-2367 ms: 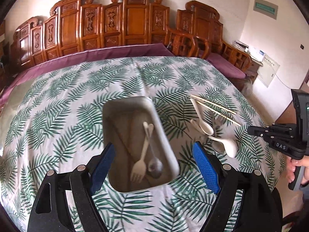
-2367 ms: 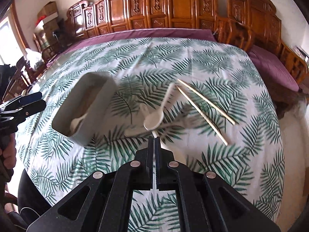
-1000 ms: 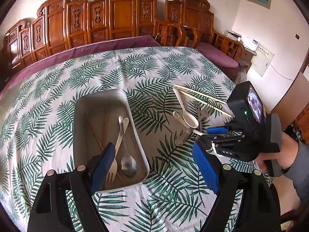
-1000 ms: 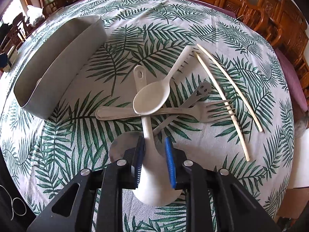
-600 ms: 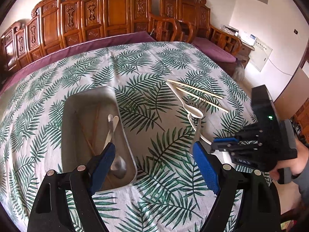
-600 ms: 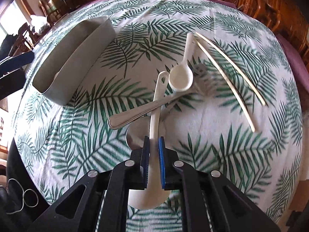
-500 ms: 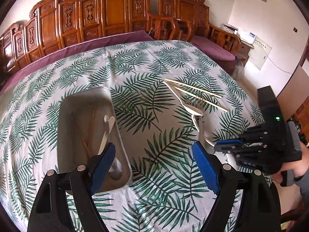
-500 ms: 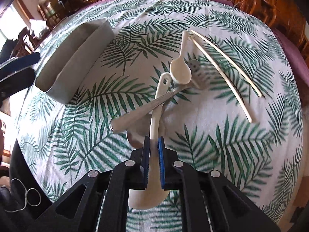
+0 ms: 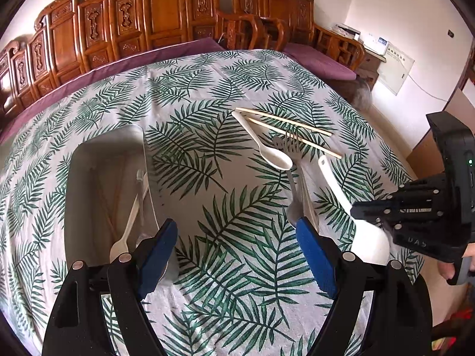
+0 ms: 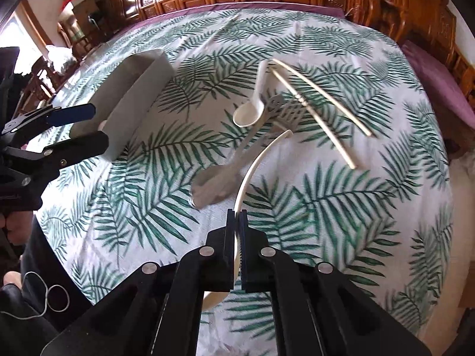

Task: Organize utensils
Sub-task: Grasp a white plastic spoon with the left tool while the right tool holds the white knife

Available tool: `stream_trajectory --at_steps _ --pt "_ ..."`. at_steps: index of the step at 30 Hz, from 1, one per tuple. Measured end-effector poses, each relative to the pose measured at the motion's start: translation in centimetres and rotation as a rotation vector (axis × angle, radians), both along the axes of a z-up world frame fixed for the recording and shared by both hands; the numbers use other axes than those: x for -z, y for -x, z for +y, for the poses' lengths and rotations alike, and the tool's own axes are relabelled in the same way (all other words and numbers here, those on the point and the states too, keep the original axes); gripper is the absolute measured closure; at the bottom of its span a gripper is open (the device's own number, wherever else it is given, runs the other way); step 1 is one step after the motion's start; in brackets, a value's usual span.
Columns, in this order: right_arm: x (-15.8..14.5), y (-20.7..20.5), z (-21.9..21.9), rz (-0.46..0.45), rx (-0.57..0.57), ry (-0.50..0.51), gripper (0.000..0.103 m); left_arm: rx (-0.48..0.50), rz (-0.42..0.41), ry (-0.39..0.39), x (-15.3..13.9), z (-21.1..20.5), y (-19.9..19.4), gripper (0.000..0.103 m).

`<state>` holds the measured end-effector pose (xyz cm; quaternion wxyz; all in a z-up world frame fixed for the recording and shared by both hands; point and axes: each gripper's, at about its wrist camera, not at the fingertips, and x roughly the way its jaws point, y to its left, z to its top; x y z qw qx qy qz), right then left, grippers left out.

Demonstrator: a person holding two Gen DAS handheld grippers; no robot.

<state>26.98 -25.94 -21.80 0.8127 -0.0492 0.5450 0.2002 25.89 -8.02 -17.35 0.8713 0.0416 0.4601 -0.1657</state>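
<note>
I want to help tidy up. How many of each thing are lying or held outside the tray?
Chopsticks: 2
White spoons: 2, one in the right gripper
Metal fork: 1
Metal spoon: 1
Total: 6

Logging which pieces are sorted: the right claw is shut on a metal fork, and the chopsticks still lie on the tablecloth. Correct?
One slip: the right claw is shut on the large white spoon, not a metal fork, as the right wrist view shows. The chopsticks do lie on the tablecloth.
</note>
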Motion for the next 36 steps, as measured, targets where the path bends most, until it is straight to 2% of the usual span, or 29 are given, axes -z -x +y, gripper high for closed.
stream_trajectory --at_steps 7,19,24,30,35,36 --pt "0.7 0.1 -2.0 -0.004 0.051 0.013 0.100 0.018 0.002 -0.011 0.5 -1.5 -1.4 0.024" --pt "2.1 -0.4 -3.5 -0.001 0.074 -0.002 0.099 0.053 0.004 -0.025 2.4 -6.2 -7.6 0.025" --pt "2.5 -0.5 -3.8 -0.002 0.074 -0.021 0.099 0.044 0.026 -0.026 3.4 -7.5 -10.6 0.036" --pt "2.5 -0.5 -4.1 -0.004 0.079 -0.040 0.099 0.019 0.081 -0.020 5.0 -8.5 -14.0 0.054" --pt "2.7 -0.4 -4.4 -0.003 0.087 -0.056 0.099 0.008 0.126 -0.027 6.4 -8.9 -15.7 0.072" --pt "2.7 -0.5 -4.5 -0.003 0.088 -0.057 0.099 0.005 0.136 -0.025 6.7 -8.9 -15.8 0.073"
